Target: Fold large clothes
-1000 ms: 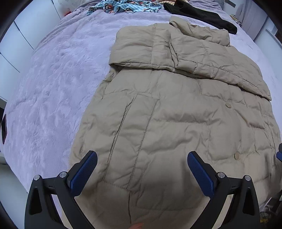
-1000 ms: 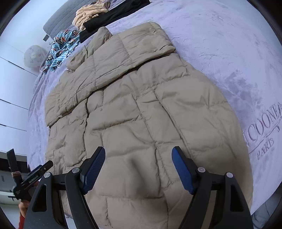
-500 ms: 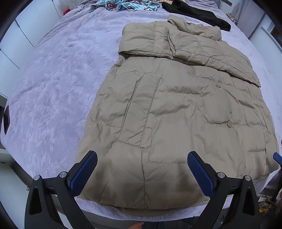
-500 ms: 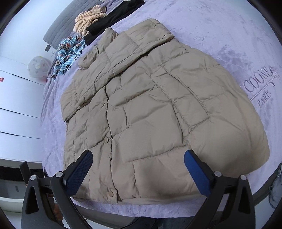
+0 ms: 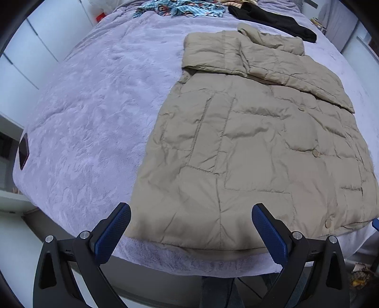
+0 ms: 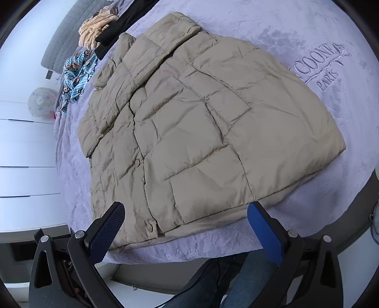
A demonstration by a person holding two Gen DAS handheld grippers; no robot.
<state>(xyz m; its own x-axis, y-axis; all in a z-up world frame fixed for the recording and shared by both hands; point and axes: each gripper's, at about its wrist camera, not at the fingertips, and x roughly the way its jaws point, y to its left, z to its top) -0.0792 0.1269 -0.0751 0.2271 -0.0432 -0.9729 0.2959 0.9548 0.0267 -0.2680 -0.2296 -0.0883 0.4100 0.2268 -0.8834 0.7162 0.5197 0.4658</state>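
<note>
**Q:** Two pairs of tongs show in these views. What state are they in?

**A:** Both are released. The left tongs (image 5: pixel 190 233) fill the bottom of the left wrist view, blue pads spread wide, nothing between them. The right tongs (image 6: pixel 186 232) stand just as wide at the bottom of the right wrist view, having just been opening, and grip nothing.

**Q:** Where is the garment?

**A:** A beige quilted coat (image 5: pixel 255 147) lies flat on a lilac bedspread (image 5: pixel 94 113), filling the centre and right of the left wrist view. Its sleeves are folded across the chest near the top of the frame. Its hem sits near the bed's lower edge, just beyond both pairs of tongs. Round buttons run down its front.

**Q:** What else is on the bed?

**A:** Along the top of the frame lie a blue patterned garment (image 5: pixel 180 8) and a black garment (image 5: pixel 277 20). In the right wrist view, embroidered lettering (image 6: pixel 319 65) marks the bedspread at upper right, beside the coat. The person's legs in jeans (image 6: pixel 241 282) show at the bottom.
</note>
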